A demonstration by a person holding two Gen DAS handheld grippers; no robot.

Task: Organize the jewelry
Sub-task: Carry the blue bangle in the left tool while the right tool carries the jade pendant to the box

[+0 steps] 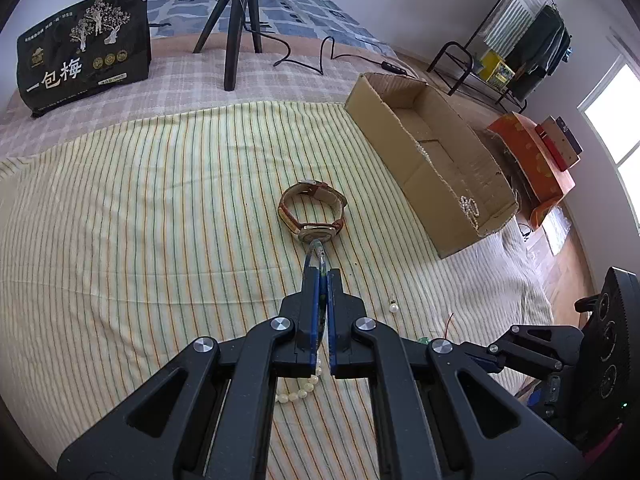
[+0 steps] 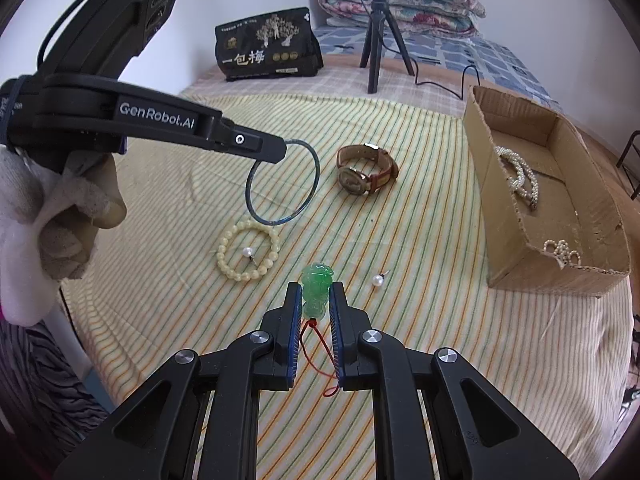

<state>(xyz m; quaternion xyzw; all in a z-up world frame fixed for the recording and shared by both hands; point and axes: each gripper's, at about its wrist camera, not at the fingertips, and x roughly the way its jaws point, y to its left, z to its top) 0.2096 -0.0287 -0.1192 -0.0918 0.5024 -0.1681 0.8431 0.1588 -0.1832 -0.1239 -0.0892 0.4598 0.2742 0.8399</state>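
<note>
Striped yellow bedsheet (image 2: 400, 240) carries an open cardboard box (image 2: 560, 264) of pearl strands. Left gripper (image 2: 280, 148) jaws pinch a thin blue-grey bangle (image 2: 316, 168), lifted. Right gripper (image 2: 315, 300) jaws narrowly bracket a green jade pendant (image 2: 316, 290).

Left gripper (image 1: 322, 276) gripping thin blue-grey ring bangle (image 1: 317, 249).
Bangle tip is reaching brown leather-strap wristwatch (image 1: 312, 212) lying on striped yellow cloth (image 1: 160, 220).
</note>
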